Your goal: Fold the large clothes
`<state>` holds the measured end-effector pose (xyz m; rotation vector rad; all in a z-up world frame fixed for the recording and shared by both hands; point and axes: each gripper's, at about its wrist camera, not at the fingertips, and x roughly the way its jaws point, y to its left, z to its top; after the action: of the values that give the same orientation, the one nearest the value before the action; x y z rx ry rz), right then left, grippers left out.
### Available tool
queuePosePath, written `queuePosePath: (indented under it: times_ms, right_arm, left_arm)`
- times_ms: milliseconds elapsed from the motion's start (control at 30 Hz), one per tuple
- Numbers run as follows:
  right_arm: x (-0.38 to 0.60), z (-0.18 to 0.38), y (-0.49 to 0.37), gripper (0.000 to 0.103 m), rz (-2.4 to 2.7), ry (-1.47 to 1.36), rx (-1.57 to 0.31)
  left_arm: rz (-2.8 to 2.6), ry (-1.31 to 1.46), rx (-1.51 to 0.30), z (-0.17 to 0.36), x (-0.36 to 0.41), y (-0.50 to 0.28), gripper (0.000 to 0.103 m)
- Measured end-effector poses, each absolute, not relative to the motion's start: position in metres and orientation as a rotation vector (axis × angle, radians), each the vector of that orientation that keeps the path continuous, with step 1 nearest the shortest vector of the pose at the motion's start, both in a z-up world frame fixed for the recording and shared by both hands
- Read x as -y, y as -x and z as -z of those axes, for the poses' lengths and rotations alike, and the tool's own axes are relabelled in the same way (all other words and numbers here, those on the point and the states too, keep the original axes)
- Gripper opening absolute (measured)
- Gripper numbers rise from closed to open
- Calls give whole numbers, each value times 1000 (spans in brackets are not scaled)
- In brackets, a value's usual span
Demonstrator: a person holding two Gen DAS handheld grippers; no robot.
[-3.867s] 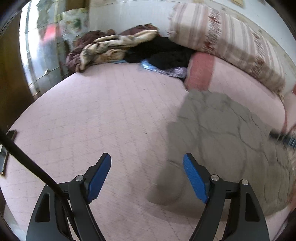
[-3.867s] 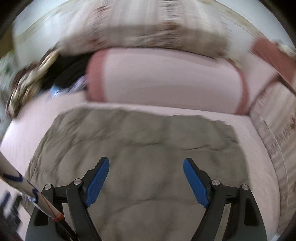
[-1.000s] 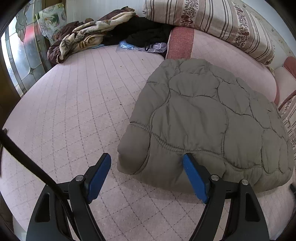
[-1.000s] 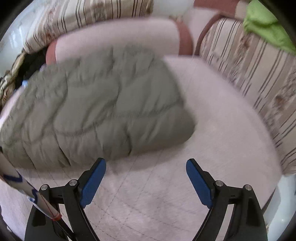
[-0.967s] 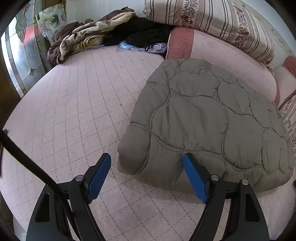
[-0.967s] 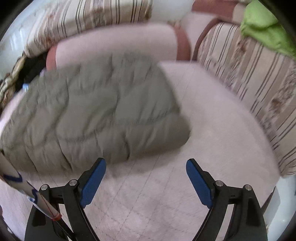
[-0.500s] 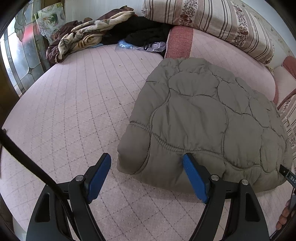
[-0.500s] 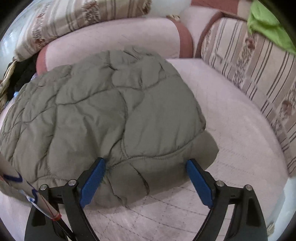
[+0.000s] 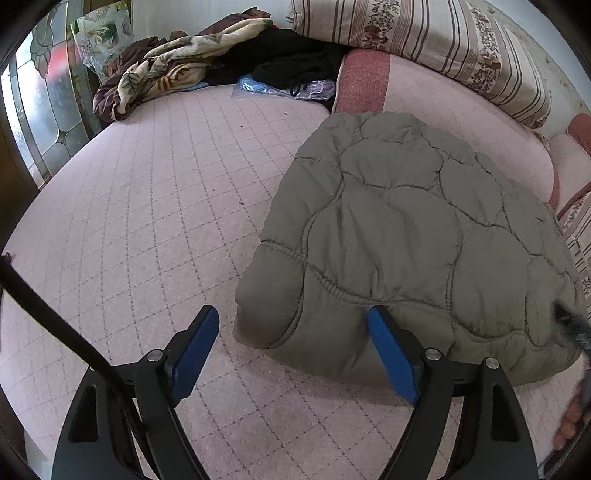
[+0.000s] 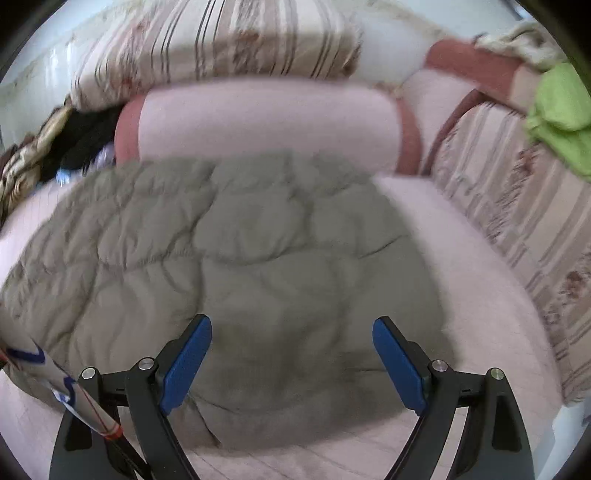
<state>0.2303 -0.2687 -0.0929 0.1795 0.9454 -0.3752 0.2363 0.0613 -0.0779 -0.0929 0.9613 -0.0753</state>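
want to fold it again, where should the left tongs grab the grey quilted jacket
Grip the rounded near-left corner of the quilted jacket, coming in from the near edge. That puffy corner bulges up off the pink mattress and already sits between the open left tongs.

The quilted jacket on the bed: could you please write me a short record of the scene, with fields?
garment: grey-green quilted jacket, folded into a compact bundle
surface: pink quilted bed cover
left hand-held gripper: open, at the jacket's near left corner, pads not pressing it
right hand-held gripper: open over the jacket's near edge; view blurred
behind jacket: pink bolster, striped cushion
far corner: heap of clothes
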Motion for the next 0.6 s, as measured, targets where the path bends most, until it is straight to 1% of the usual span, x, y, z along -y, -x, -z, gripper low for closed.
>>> queuePosePath:
  times_ms: [67, 133, 167, 233, 300, 367, 467, 533, 600]
  right_arm:
    - [272, 107, -241, 96, 381, -183, -990]
    - [269, 99, -242, 96, 394, -168, -986]
    - [267, 91, -239, 93, 398, -175, -954]
    - [262, 77, -234, 92, 386, -193, -892]
    - [255, 72, -235, 92, 362, -210, -863]
    - [250, 78, -248, 92, 325, -227, -884]
    - [241, 101, -264, 98, 334, -182, -956]
    - [240, 102, -269, 99, 347, -143, -963]
    - [241, 98, -269, 99, 339, -154, -967]
  left_arm:
    - [76, 97, -967, 79, -62, -237, 85]
    - [74, 102, -973, 80, -64, -238, 86]
    - [77, 109, -979, 80, -65, -239, 86]
    - [82, 129, -973, 78, -68, -240, 86]
    - [72, 150, -928, 70, -73, -235, 86]
    - [48, 170, -843, 56, -81, -227, 86]
    - [3, 168, -779, 46, -89, -225, 86]
    - [-30, 141, -843, 55, -91, -237, 86]
    - [-33, 123, -976, 78, -92, -256, 86]
